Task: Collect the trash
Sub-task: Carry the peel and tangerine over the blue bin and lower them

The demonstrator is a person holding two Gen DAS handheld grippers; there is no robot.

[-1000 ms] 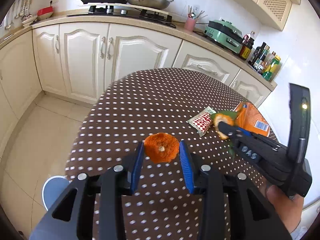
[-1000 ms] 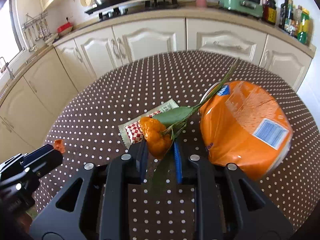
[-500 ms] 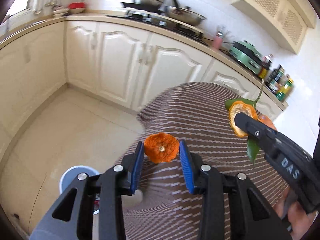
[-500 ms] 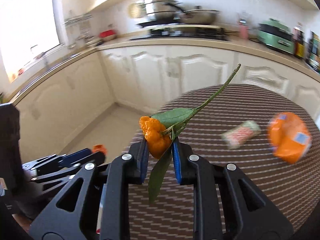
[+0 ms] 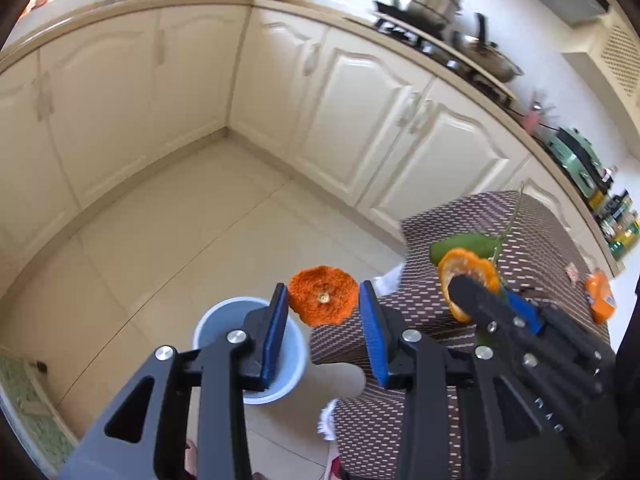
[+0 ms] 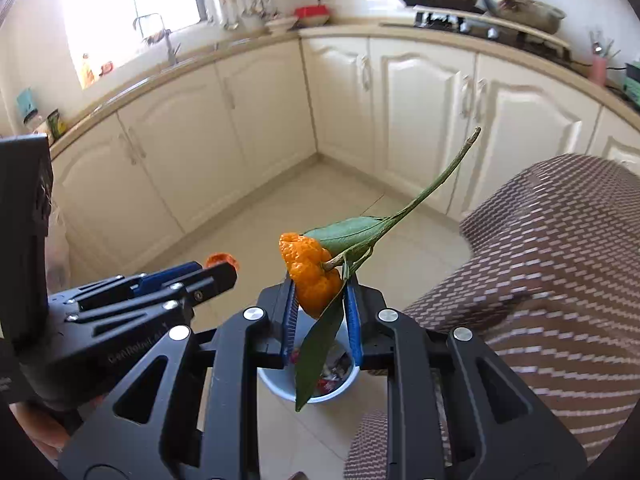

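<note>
My left gripper [image 5: 323, 304] is shut on a round piece of orange peel [image 5: 322, 301] and holds it in the air over the floor, above a light blue trash bin [image 5: 208, 324]. My right gripper [image 6: 320, 300] is shut on an orange peel with a green stem and leaves [image 6: 312, 276]. It hangs right over the same bin [image 6: 340, 388], which holds trash. Each gripper shows in the other's view: the right one [image 5: 476, 300] beside the left one, the left one [image 6: 216, 272] at the lower left.
The round table with the brown dotted cloth [image 5: 532, 256] lies to the right, with an orange packet [image 5: 598, 298] on it. Cream kitchen cabinets [image 5: 360, 120] ring the tiled floor [image 5: 168, 240]. A green mat [image 5: 28, 404] lies at the lower left.
Both grippers swung left off the table with their peels and now hang over the trash bin on the floor. The table has moved to the right edge of both views.
</note>
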